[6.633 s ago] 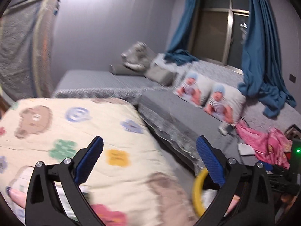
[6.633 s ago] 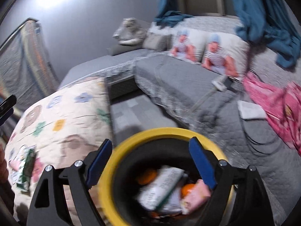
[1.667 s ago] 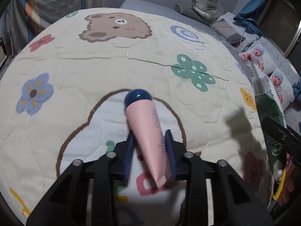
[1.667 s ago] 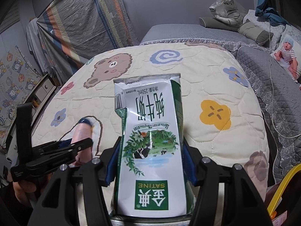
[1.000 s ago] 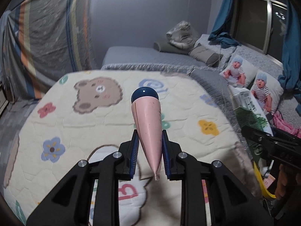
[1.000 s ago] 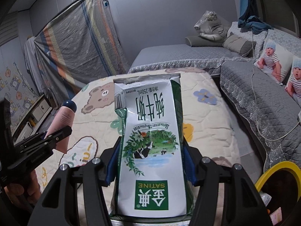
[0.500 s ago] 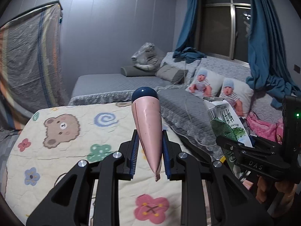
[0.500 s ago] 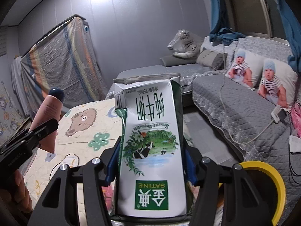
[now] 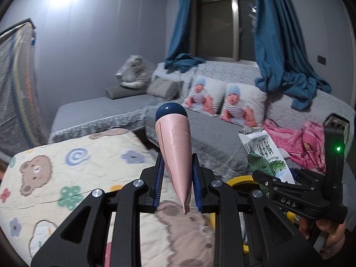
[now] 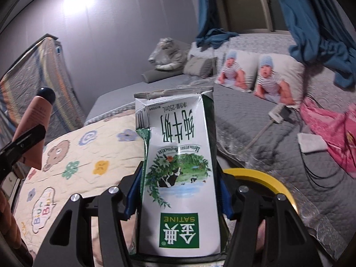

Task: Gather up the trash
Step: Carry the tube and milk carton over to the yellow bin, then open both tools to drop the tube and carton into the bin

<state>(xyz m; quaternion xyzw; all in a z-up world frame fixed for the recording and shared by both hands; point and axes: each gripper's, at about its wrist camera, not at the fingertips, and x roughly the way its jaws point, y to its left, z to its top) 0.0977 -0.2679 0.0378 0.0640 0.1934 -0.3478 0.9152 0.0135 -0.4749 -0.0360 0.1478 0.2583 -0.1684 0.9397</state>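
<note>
- Left wrist view, nearest: the left gripper [image 9: 176, 185] is clenched on a squeezed pink plastic tube with a dark blue round cap [image 9: 174, 155], cap pointing away, crimped end towards the camera.
- Right wrist view, nearest: the right gripper [image 10: 178, 197] clamps a white-and-green opened milk carton [image 10: 178, 166], its blue pads pressed against both sides.
- Just beyond the right gripper, low down, sits the yellow-rimmed round bin [image 10: 262, 178]; from the left it shows beneath the carton [image 9: 242, 181].
- Change: a moment ago both grippers looked over the cream quilted blanket with bear and flower prints [image 9: 73, 162]; now both have swung towards the bin, the blanket left behind on the left.
- Meaning, as I judge it: pickup is finished and both pieces are being carried to the bin; what remains is to position each above the rim and let go.
- Farther: a grey quilted sofa [image 9: 213, 133] with two baby-print cushions [image 9: 224, 102], then blue curtains [image 9: 287, 44].
</note>
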